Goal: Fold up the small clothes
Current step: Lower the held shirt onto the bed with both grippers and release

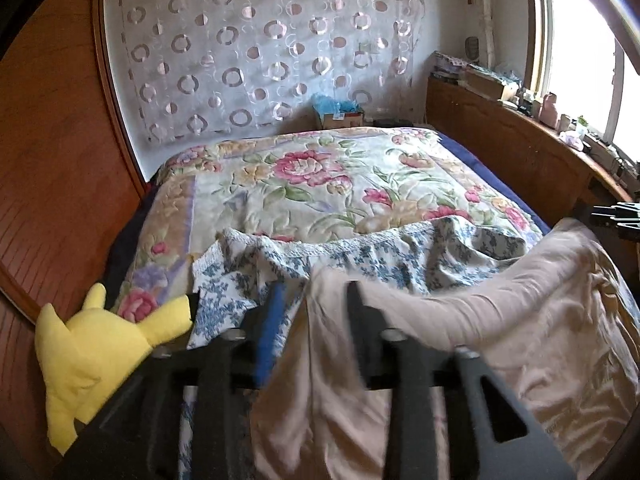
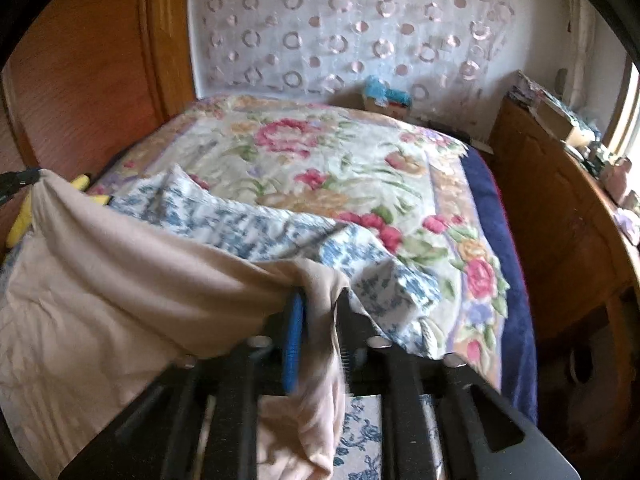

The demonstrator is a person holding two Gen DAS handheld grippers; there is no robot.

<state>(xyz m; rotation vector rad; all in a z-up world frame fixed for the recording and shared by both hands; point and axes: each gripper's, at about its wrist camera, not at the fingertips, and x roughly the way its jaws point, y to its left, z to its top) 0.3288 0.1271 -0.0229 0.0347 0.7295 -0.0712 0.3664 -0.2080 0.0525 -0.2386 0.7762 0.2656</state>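
Note:
A pale pink garment (image 1: 520, 320) hangs stretched between my two grippers above the bed. My left gripper (image 1: 316, 292) is shut on one corner of it; the cloth drapes down between the fingers. My right gripper (image 2: 320, 300) is shut on the other corner (image 2: 312, 360), and shows as a dark tip at the right edge of the left wrist view (image 1: 618, 216). A white cloth with blue flowers (image 1: 400, 256) lies crumpled on the bed under the pink garment, and shows in the right wrist view too (image 2: 248, 224).
The bed has a floral quilt (image 1: 320, 184) with a dark blue edge (image 2: 496, 232). A yellow plush toy (image 1: 92, 344) lies at the bed's left side. A wooden headboard shelf (image 1: 520, 136) with clutter runs along the right under a window. A curtained wall (image 1: 260, 48) stands behind.

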